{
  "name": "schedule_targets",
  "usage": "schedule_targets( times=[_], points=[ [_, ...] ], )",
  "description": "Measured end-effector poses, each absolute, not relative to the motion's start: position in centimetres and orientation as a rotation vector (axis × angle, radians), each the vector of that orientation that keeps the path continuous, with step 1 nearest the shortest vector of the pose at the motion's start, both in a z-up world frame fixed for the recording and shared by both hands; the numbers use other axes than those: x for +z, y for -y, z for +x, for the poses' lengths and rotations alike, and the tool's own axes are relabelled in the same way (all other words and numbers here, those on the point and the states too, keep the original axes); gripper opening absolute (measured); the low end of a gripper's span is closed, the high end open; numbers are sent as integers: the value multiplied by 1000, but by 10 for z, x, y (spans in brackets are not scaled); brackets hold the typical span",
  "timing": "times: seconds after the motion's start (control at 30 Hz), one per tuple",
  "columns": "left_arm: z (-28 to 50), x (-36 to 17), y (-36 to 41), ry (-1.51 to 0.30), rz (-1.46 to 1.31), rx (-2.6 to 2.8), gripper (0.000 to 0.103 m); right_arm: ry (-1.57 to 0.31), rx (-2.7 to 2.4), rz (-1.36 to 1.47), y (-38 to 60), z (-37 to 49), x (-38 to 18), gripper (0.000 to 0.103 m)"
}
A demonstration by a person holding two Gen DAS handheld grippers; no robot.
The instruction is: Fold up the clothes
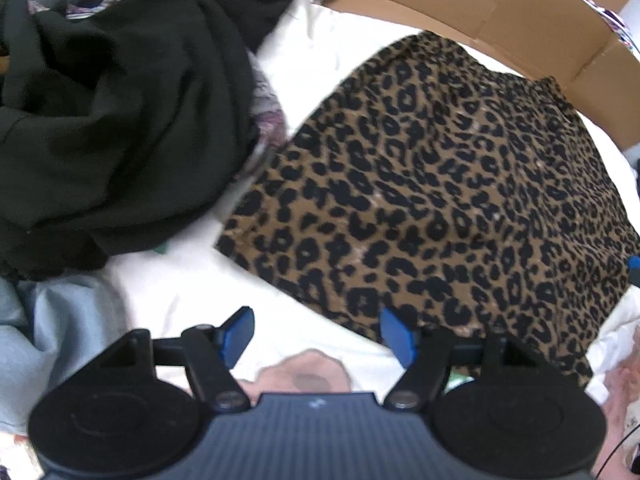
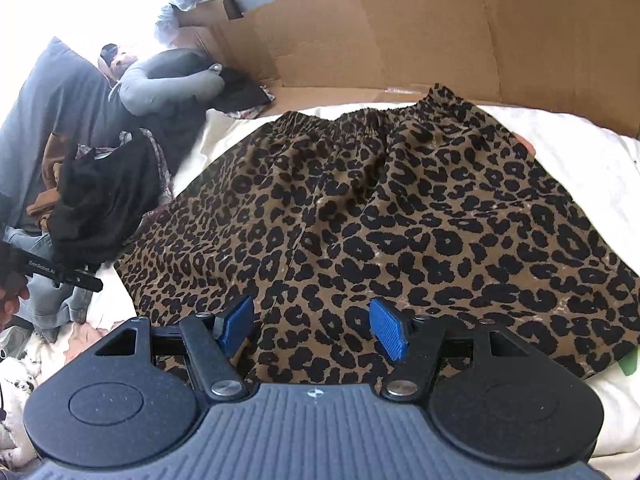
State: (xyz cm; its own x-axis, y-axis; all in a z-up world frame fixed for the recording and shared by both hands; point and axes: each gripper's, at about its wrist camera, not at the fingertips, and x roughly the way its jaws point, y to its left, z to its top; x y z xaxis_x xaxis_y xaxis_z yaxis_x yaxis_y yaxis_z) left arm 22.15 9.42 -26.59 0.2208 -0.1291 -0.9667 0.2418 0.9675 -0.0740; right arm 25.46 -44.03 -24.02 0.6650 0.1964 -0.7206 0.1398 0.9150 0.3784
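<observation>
1. Left wrist view: my left gripper (image 1: 316, 334) is released, its blue pads (image 1: 239, 330) spread wide with nothing between them. It hangs above the white sheet (image 1: 192, 280), just off the near left edge of the leopard-print skirt (image 1: 460, 200).
2. Same view: the skirt lies spread flat on the sheet and fills the right half of the scene. Its near corner comes close to my right-hand pad; I cannot tell whether they touch.
3. Same view: a heap of black clothes (image 1: 112, 120) sits to the left of the skirt, its edge just beside the skirt's far left side. A pale blue garment (image 1: 48, 328) lies near left, and a cardboard wall (image 1: 500, 12) runs along the far side behind the skirt.
4. Right wrist view: my right gripper (image 2: 314, 328) is also released, blue pads (image 2: 386, 328) apart and holding nothing. It hovers over the near hem of the skirt (image 2: 380, 220), so the print shows between the two pads.
5. Same view: the skirt lies flat with its gathered elastic waistband (image 2: 360, 120) at the far end, close to the cardboard wall (image 2: 400, 32), and the wide hem toward me.
6. Same view: the black clothes (image 2: 100, 200) are piled at the left, just beside the skirt's left edge. Farther left lie grey garments (image 2: 168, 80), and my left gripper's black body (image 2: 60, 274) shows at the left edge.
</observation>
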Motion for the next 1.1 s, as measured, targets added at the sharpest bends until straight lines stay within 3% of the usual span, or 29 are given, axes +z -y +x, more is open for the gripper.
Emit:
schedule_targets(
  times=[0.27, 0.5, 0.6, 0.73, 0.93, 1.1],
  points=[
    [244, -270, -119, -1257, 102, -187, 68, -896, 48, 363, 427, 270, -247, 69],
    [262, -281, -128, -1231, 110, -185, 50, -924, 92, 367, 412, 274, -254, 59],
    [266, -290, -130, -1231, 109, -201, 49, -933, 99, 360, 404, 274, -258, 57],
    [269, -304, -133, -1237, 129, -198, 47, -946, 123, 342, 394, 275, -261, 49],
    [274, -321, -140, -1242, 111, -200, 45, -973, 141, 319, 389, 284, -268, 26],
    [273, -322, -137, -1237, 142, -225, 39, -985, 166, 289, 382, 296, -275, 25]
  ],
)
